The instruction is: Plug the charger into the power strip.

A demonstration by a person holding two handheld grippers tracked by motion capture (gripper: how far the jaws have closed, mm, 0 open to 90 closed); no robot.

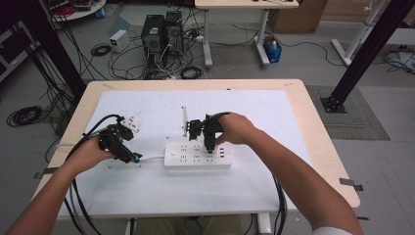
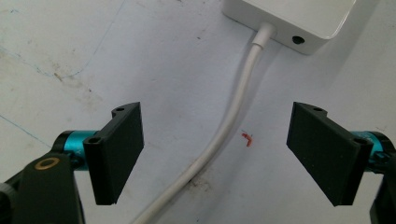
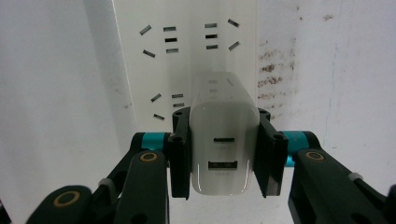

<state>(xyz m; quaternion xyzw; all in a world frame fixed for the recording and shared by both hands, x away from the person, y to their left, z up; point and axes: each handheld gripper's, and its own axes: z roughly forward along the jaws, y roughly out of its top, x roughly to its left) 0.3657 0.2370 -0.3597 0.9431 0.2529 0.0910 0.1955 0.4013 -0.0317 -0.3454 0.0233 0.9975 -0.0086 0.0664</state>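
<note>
One white rectangular plastic power strip (image 1: 197, 155) is lying on the white mat (image 1: 254, 186) that is covering the wooden table (image 1: 320, 142), and everything else is sitting relative to it. One small white plug-like block (image 1: 130, 123) is resting on the mat well to the left of the strip. Just left of the strip, the person's left hand (image 1: 90, 154) is gripping the left gripper (image 1: 128, 154), tilting it down toward the strip's left end; its two black jaws are standing wide apart with nothing between them, straddling the single white cable (image 2: 224, 135) that is running out of the strip's end across the mat, beside one small red mark (image 2: 246, 138). Above the right half of the strip, the right hand (image 1: 237, 128) is reaching in from the right with the forearm angling across the mat, pointing the right gripper (image 3: 224, 154) downward. Its jaws are closing on one white rounded charger block (image 3: 225, 151) with two ports on its facing end, pressing against both its sides, directly over the strip's sockets; whether it is seated in a socket I cannot tell
</note>
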